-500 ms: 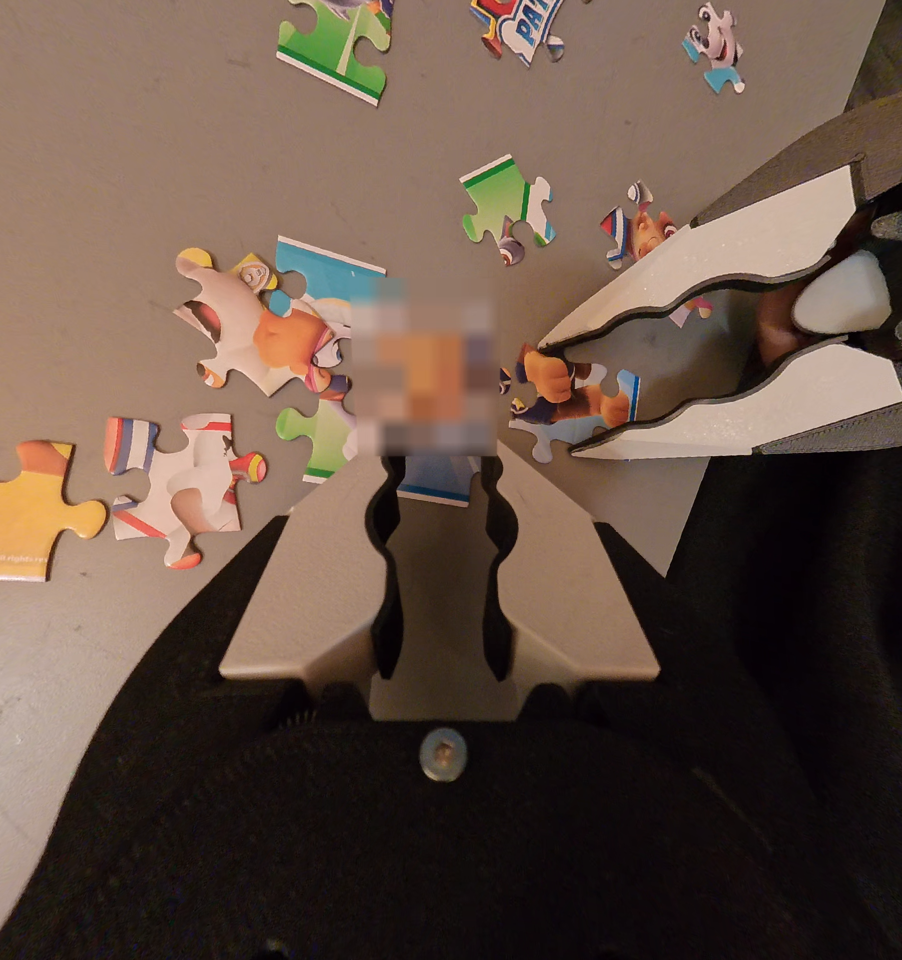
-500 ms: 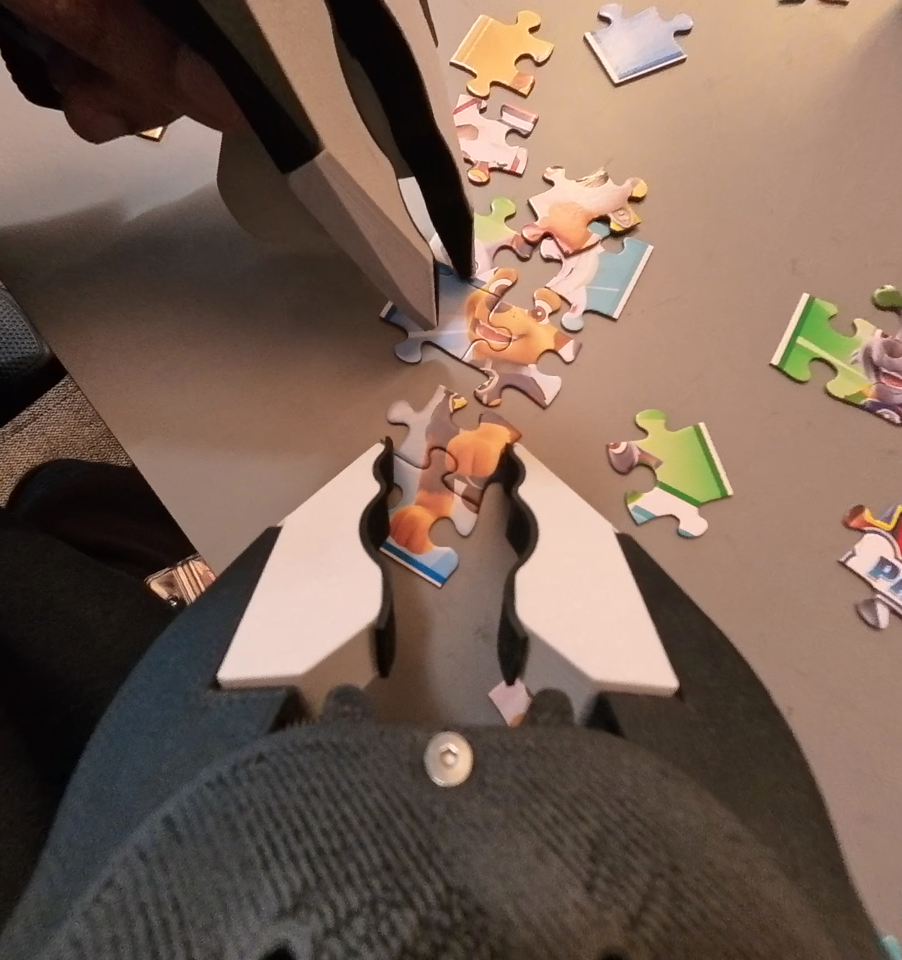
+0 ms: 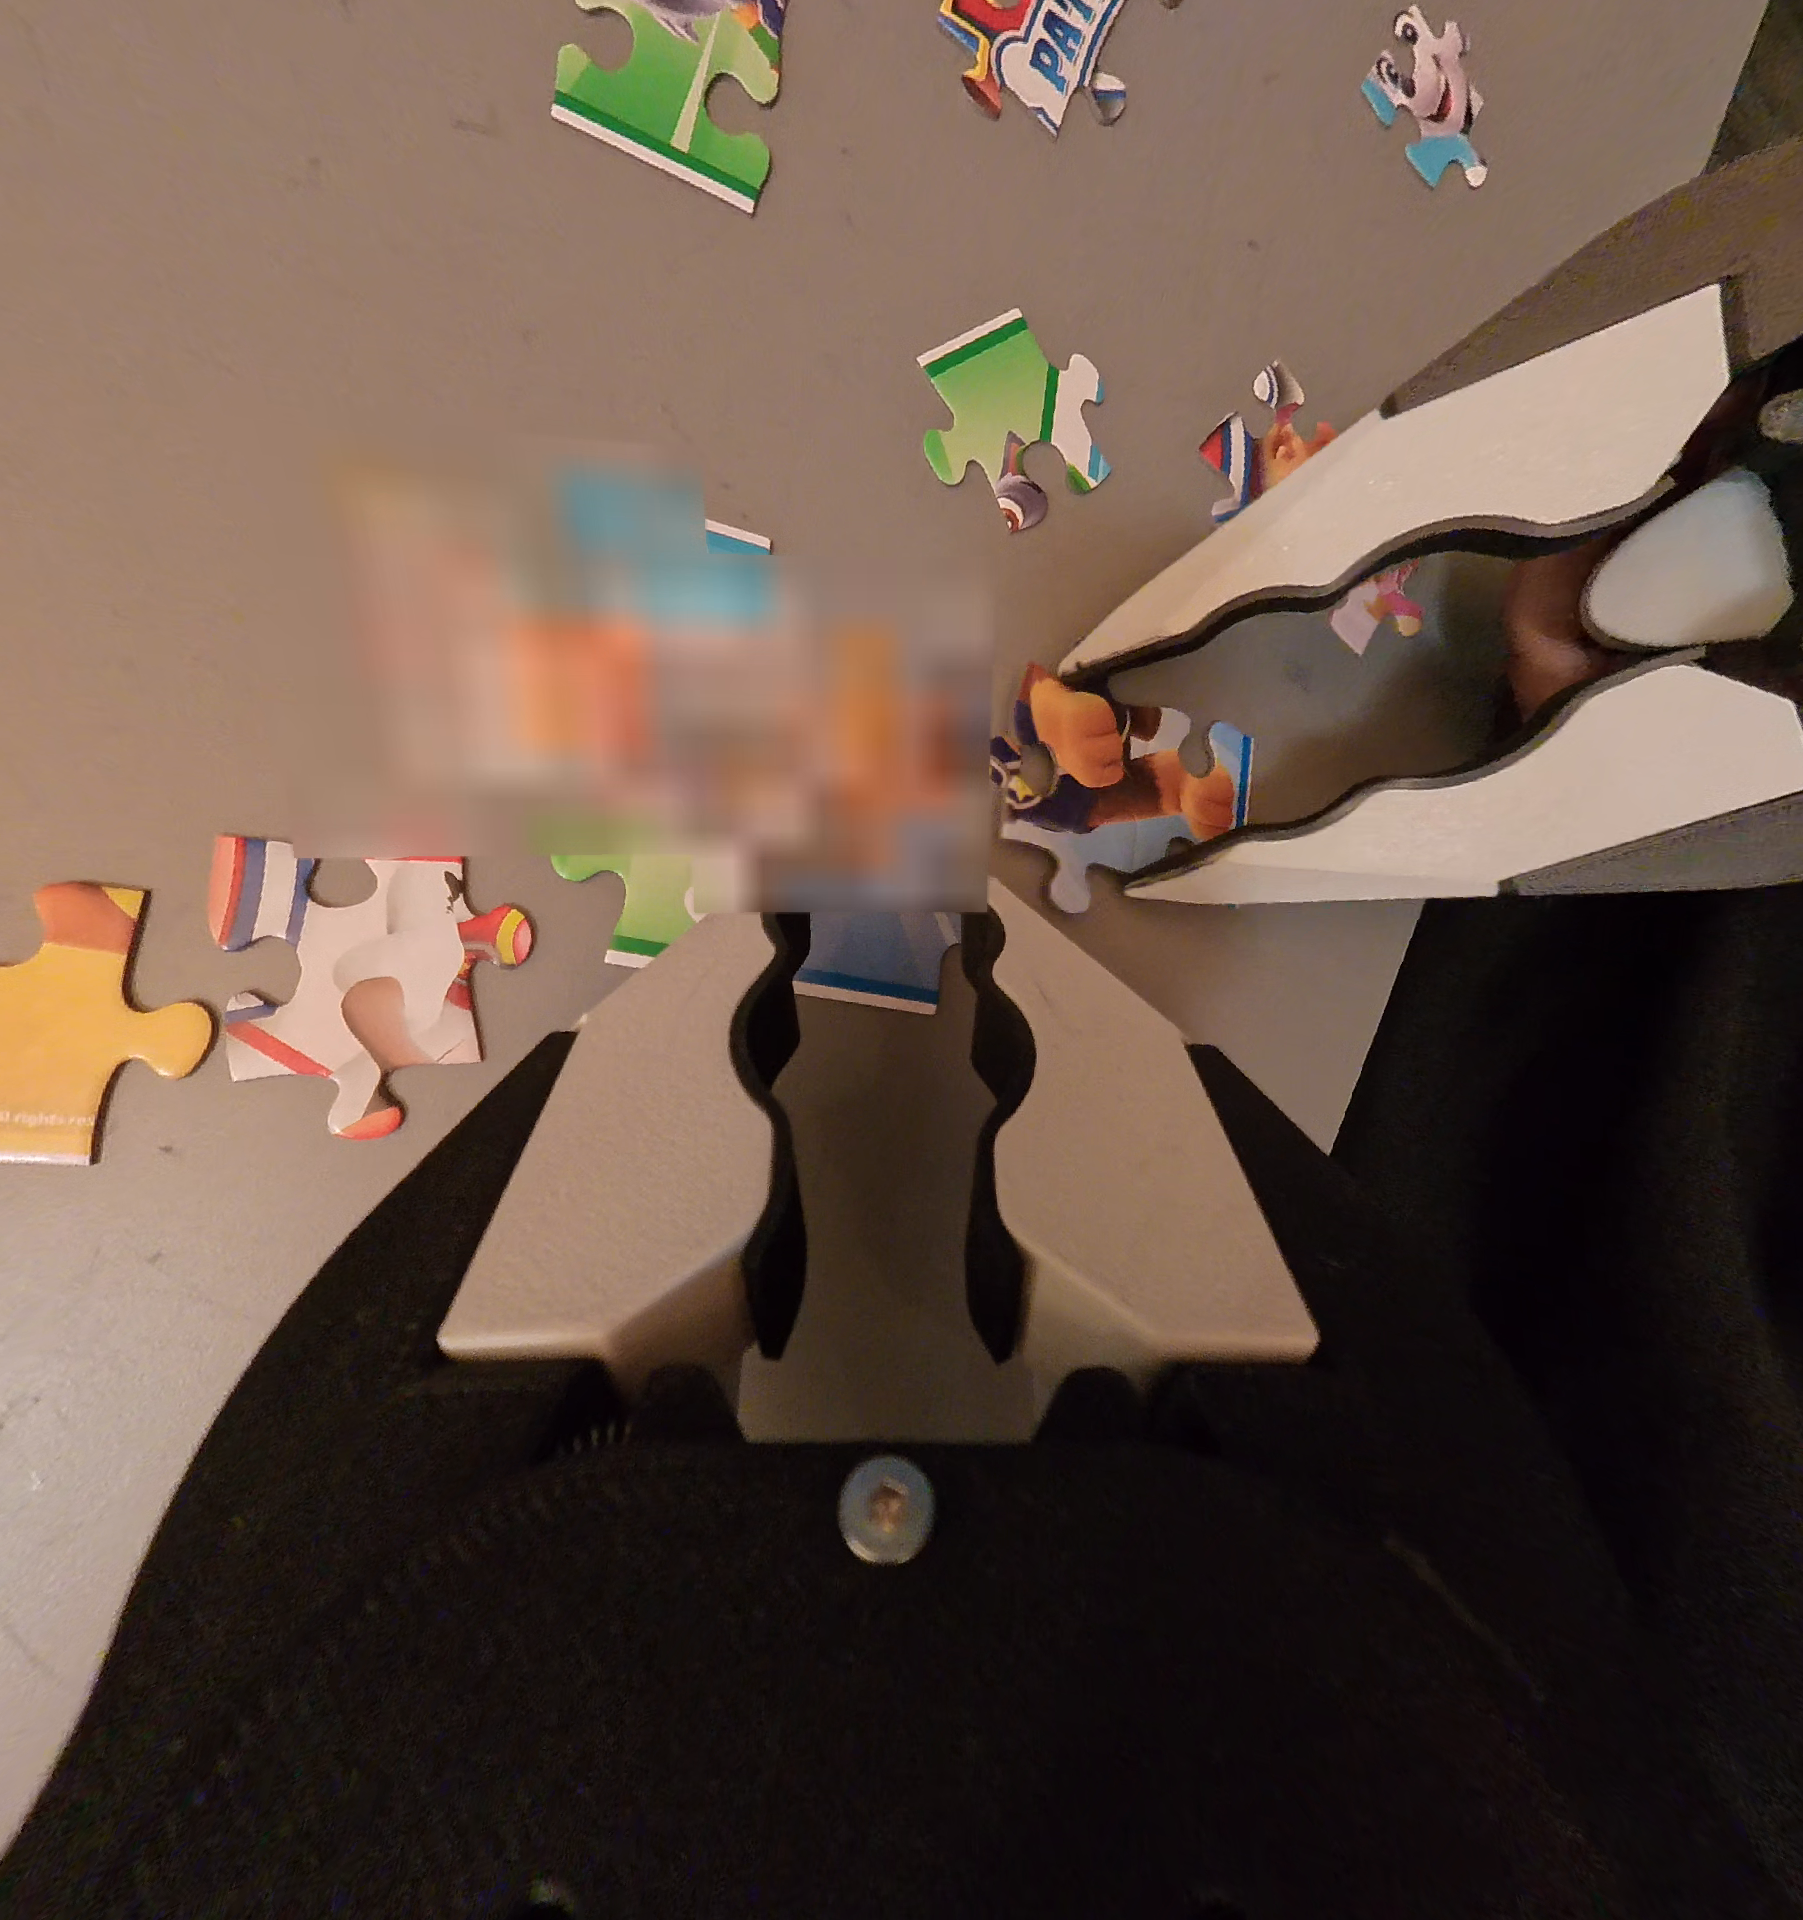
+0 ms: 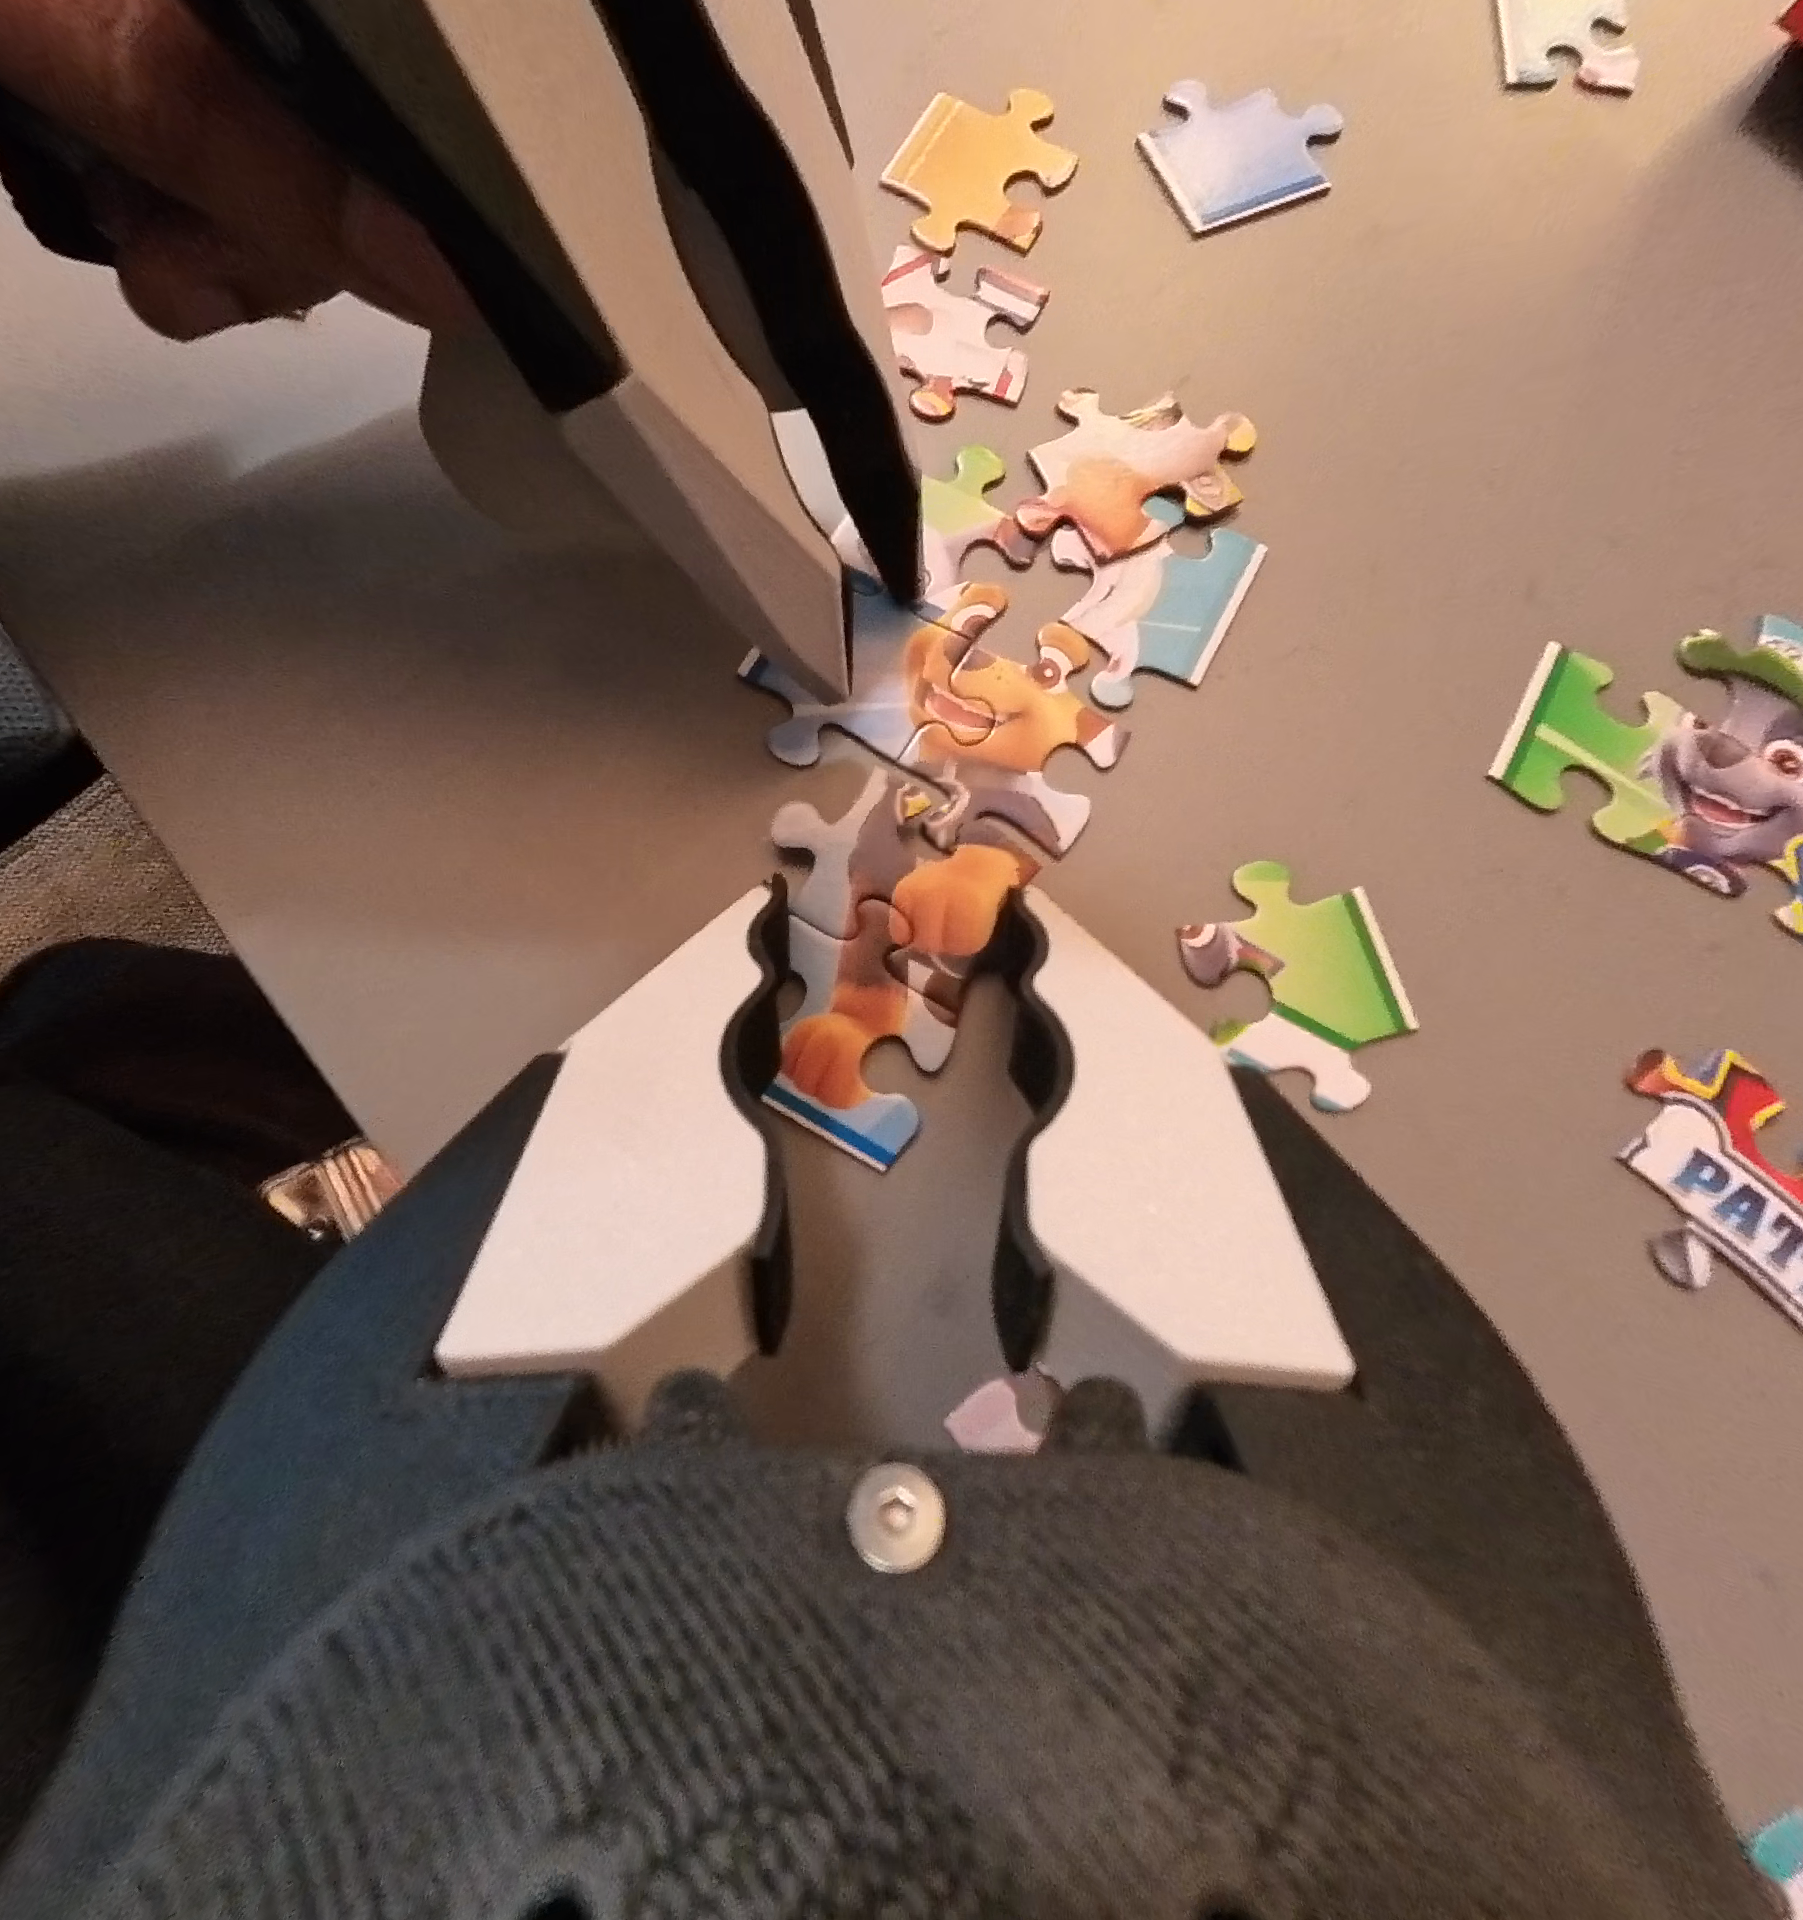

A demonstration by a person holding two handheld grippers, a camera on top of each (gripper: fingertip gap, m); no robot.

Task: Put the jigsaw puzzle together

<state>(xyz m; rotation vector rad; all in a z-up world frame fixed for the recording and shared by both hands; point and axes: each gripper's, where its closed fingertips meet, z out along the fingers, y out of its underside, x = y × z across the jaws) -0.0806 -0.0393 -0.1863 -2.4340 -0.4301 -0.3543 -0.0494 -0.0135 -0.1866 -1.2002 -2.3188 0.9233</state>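
My right gripper is shut on a puzzle piece with orange paws; both pads press on its sides. The piece lies flat on the grey table, and its far edge meets the joined dog-picture pieces. The left wrist view also shows this gripper clamped on the piece. My left gripper is open. Its tips rest on the blue corner piece of that joined group, as the right wrist view shows from above.
Loose pieces lie around: a green one, a yellow one, a white-and-red one and a lettered one. The table's edge runs close beside both grippers. A hand holds the left gripper. There is about 5 cm between the tips of the two grippers.
My right gripper has slid the paw piece forward until it meets the joined pieces; a gap lay between them before. The left gripper has stayed put.
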